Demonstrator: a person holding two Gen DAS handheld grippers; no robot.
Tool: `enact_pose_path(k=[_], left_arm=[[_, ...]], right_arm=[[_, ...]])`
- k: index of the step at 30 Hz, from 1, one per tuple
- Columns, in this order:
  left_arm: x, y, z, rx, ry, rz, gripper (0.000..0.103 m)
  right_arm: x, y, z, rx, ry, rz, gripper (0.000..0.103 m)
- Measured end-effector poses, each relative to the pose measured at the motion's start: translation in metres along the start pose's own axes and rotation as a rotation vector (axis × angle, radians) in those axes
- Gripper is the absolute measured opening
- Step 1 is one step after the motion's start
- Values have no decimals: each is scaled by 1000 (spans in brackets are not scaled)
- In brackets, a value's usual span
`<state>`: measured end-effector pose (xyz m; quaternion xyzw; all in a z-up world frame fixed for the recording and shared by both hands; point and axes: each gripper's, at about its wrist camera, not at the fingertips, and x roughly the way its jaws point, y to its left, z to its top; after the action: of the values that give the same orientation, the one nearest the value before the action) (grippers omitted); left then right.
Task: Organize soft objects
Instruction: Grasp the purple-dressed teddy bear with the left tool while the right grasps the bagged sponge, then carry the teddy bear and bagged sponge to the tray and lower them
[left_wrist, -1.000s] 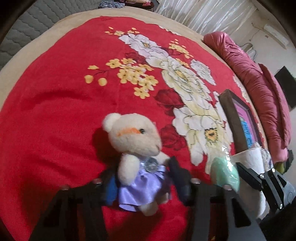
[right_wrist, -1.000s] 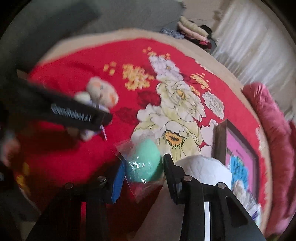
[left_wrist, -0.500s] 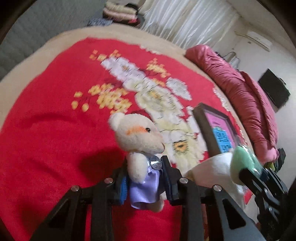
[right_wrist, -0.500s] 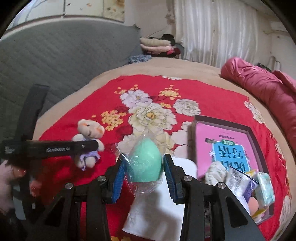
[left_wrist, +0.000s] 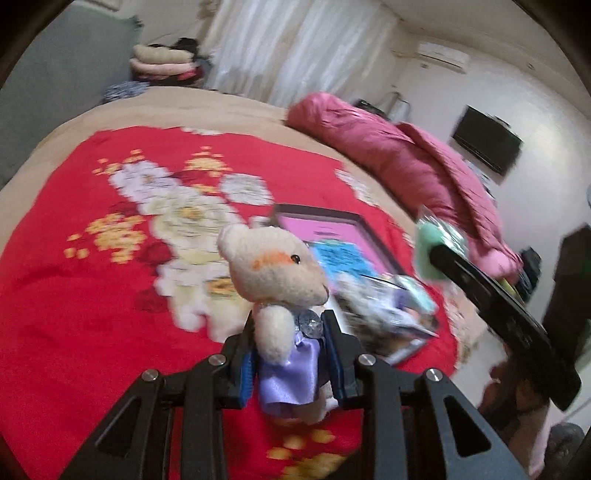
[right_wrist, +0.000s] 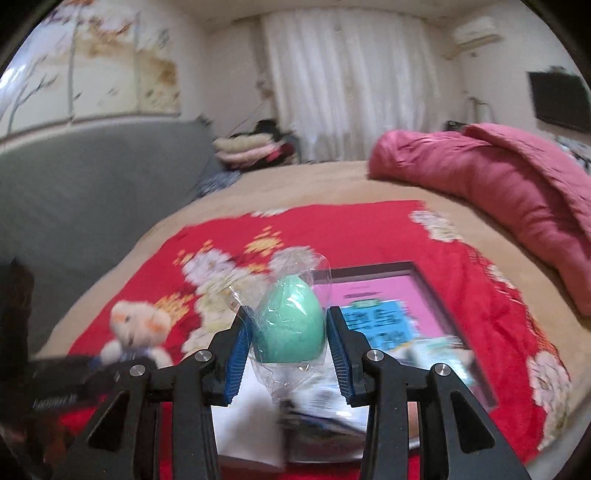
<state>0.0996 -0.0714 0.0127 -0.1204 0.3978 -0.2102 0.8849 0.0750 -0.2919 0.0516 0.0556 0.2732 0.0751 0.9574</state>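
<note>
A cream teddy bear in a purple satin dress hangs above the red floral blanket, with my left gripper shut on its body. A green egg-shaped sponge in clear plastic wrap sits between the blue pads of my right gripper, which is shut on it. In the left wrist view the sponge shows at the right on a black finger. In the right wrist view the bear is at the lower left. A dark box with a pink lining lies below both.
The box holds several small packets. A white cloth lies beside it. A rolled pink quilt runs along the bed's right side. Folded bedding is stacked at the far end, near a grey headboard.
My left gripper closed on the bear and lifted it off the blanket, toward the box. My right gripper rose with the wrapped sponge and rolled level; both views now look higher.
</note>
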Motion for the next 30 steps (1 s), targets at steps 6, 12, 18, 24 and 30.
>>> enact_pose_path(k=[6,12,18,24,30], left_arm=[[17,-77,-12,121,49,-62,32],[49,-127,-30,189,123,-88,32],[84,-151,-34,228,171,-92,32],[110,-159,-29,248,191,-75,32],[130,-155,-21,233,208,-56,32]], right_arm=[[-26,-69,-4,140,-14,-121,42],[-40,-117,-17,225,11,-180,42],[-37,-138,-27,295,39,-192,42],[-27,-145,-31,323,81,-181,42],[-14,-156,-37,365,147,-168,42]])
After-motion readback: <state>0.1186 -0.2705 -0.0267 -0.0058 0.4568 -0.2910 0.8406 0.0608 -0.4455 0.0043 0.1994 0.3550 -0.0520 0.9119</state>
